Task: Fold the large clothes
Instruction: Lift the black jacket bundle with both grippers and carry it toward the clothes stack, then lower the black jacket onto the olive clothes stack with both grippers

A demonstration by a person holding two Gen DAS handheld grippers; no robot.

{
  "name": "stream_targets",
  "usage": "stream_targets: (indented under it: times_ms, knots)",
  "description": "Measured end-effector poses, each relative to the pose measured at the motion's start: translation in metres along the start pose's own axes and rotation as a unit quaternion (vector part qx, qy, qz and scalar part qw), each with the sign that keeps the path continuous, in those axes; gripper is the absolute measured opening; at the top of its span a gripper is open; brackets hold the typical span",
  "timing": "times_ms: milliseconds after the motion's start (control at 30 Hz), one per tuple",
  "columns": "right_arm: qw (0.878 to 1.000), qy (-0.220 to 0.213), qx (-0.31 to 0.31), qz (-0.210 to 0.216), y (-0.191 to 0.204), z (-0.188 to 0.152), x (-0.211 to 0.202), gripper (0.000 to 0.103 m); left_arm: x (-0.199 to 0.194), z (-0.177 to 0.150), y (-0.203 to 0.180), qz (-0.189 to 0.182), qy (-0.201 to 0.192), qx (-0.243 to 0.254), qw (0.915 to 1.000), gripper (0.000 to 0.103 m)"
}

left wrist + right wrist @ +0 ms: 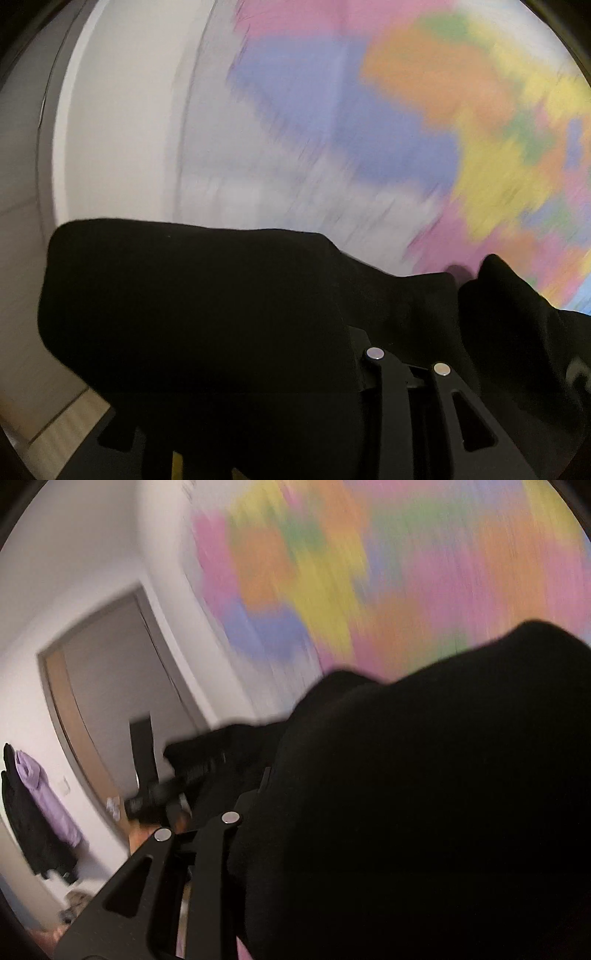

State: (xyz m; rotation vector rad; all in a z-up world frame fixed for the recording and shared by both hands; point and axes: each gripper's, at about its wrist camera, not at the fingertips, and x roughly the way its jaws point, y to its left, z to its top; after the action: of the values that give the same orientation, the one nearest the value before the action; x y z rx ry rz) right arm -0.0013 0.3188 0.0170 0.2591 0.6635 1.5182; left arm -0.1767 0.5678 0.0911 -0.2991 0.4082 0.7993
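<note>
We held a large black fabric garment (pixel 192 306) up between our two handheld grippers, in front of a blurred, many-coloured wall map (pixel 406 122) of pink, blue, orange and yellow patches. In the left wrist view the black cloth was draped over the left gripper (pixel 408 354), covering its fingers; only the two black arms with their round silver pivot pins showed below the folds, so we could not tell whether the fingers were clamped on the cloth or merely buried in it. A second fold of the same garment rose at the right of that view. To the left stood a plain white wall (pixel 122 122), and a strip of pale floor (pixel 62 432) showed at the near left.

In the right wrist view the garment (pixel 424 794) filled the near right, bunched over the right gripper (pixel 255 786), whose fingers were likewise hidden; their state we could not tell. Part of the cloth stretched away leftward. Beyond it, at the far left, was a grey-framed doorway (pixel 110 686), and on the wall beside it hung a lilac garment (pixel 48 801) among dark clothes (pixel 26 830).
</note>
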Motion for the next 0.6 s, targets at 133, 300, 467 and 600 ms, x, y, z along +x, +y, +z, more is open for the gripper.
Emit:
stream_targets:
  times_ms: [133, 300, 467, 600]
  knots:
    - [0.992, 0.096, 0.084, -0.014, -0.045, -0.055, 0.028, 0.038, 0.054, -0.07, 0.038, 0.032, 0.106, -0.03, 0.9934, 0.032]
    - [0.991, 0.081, 0.106, 0.009, -0.055, -0.057, -0.013, 0.065, 0.047, -0.084, 0.066, 0.003, 0.102, -0.074, 0.992, 0.041]
    - [0.985, 0.035, 0.169, -0.019, -0.086, -0.05, -0.057, 0.063, 0.046, -0.088, 0.072, 0.006, 0.108, -0.075, 0.9913, 0.045]
    - [0.988, 0.029, 0.146, -0.036, -0.084, -0.034, -0.068, 0.017, 0.049, -0.083, 0.066, 0.016, 0.108, -0.07, 0.9915, 0.044]
